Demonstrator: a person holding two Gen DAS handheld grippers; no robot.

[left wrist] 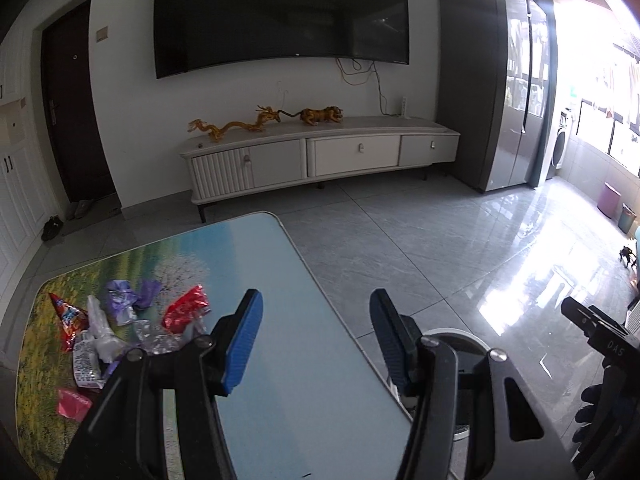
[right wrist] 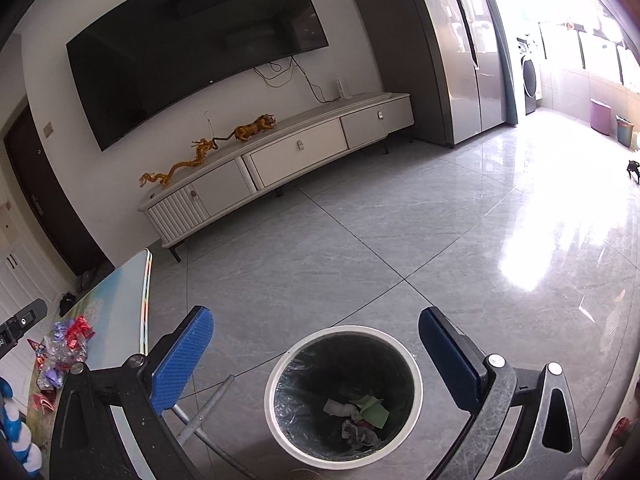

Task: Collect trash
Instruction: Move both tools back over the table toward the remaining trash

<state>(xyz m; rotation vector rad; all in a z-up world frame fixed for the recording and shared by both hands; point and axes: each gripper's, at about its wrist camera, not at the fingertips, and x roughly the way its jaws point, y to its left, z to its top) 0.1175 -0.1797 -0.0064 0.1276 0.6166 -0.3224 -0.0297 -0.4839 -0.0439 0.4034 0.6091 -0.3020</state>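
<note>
- The left hand-held gripper (left wrist: 316, 340), with blue-padded black fingers, stands partly apart with nothing between its pads; it hangs above the near right part of the bench (left wrist: 280, 360), a rounded-corner top printed with a sky-and-meadow scene.
- The left wrist view shows the pile of crumpled trash wrappers (left wrist: 132, 328) in detail at about 9 o'clock from the fingers: a red foil piece (left wrist: 186, 307), a purple foil piece (left wrist: 124, 298), clear plastic scraps, a white printed slip and a pink packet (left wrist: 74, 402) nearest the camera, all lying on the meadow end of the bench.
- In that view only an arc of the round white waste bin (left wrist: 454, 334) peeks out behind the right finger, its inside hidden.
- The right wrist view looks straight down into that bin (right wrist: 280, 432): a black liner bag, with white paper, a green scrap (right wrist: 374, 410) and crumpled foil at the bottom. It stands on the grey tiled floor (right wrist: 360, 248), just beside the bench's metal leg.
- The right hand-held gripper (right wrist: 316, 360) is spread wide and empty, its pads flanking the bin's rim from above.
- Here the wrappers appear only as a small cluster at 9 o'clock, on the bench edge.
- Each view catches a black part of the other tool at its margin; the left view also shows a dark-gloved hand (left wrist: 600, 412) at 4 o'clock.
</note>
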